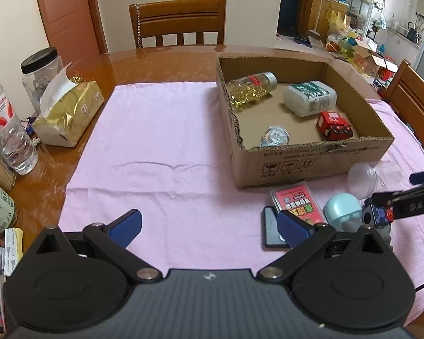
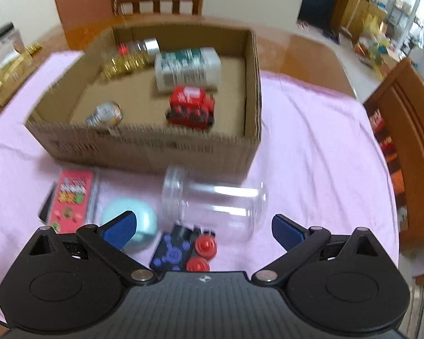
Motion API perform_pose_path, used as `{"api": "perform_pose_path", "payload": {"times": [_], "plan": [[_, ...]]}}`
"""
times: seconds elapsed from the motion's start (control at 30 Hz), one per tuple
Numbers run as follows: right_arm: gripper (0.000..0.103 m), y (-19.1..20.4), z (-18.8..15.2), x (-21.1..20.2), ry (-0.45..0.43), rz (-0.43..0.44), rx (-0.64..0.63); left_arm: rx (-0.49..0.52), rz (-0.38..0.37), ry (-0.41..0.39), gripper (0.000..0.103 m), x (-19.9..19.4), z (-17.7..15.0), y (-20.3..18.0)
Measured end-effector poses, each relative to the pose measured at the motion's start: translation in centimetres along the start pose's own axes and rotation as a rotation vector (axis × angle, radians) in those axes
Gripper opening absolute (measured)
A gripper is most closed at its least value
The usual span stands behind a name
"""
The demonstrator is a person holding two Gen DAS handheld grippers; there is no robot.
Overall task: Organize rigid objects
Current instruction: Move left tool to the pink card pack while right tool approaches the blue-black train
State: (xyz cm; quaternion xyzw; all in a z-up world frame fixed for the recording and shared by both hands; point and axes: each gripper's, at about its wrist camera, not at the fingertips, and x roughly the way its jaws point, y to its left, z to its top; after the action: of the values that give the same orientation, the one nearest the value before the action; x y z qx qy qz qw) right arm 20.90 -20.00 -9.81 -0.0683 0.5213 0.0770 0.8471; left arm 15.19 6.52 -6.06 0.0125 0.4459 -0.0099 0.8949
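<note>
A cardboard box (image 1: 302,163) on the pink cloth holds a capsule bottle (image 1: 251,90), a white bottle (image 1: 309,97), a red toy truck (image 1: 335,125) and a silver round piece (image 1: 274,137). In front of the box (image 2: 144,141) lie a clear jar (image 2: 217,200) on its side, a teal egg-shaped thing (image 2: 141,214), a black toy car with red wheels (image 2: 183,251), a red card pack (image 2: 70,197) and a dark flat case (image 1: 270,231). My right gripper (image 2: 205,228) hovers open over the toy car and jar. My left gripper (image 1: 209,223) is open above bare cloth.
A gold tissue pack (image 1: 67,115), a water bottle (image 1: 8,130) and jars (image 1: 41,70) crowd the table's left side. Wooden chairs stand at the far edge (image 1: 178,22) and to the right (image 2: 404,147). The pink cloth (image 1: 155,155) covers the middle.
</note>
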Motion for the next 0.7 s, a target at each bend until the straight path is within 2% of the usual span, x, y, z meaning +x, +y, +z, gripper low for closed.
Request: {"api": "perform_pose_path", "payload": {"times": [0.1,0.33,0.53,0.7], "plan": [[0.103,-0.2,-0.8,1.0,0.049,0.019,0.023,0.007,0.008,0.008,0.101,0.0,-0.2,-0.3],[0.103,-1.3,-2.1,2.6,0.113,0.003,0.070,0.016,0.018,0.027,0.101,0.3,-0.2,-1.0],[0.103,-2.4,-3.3,2.8,0.128,-0.122,0.024,0.040,0.006,0.034,0.101,0.6,-0.1,-2.0],[0.103,-4.0,-4.3,3.0,0.145,-0.067,0.040,0.059,-0.014,0.043,0.101,1.5,0.1,-3.2]]}}
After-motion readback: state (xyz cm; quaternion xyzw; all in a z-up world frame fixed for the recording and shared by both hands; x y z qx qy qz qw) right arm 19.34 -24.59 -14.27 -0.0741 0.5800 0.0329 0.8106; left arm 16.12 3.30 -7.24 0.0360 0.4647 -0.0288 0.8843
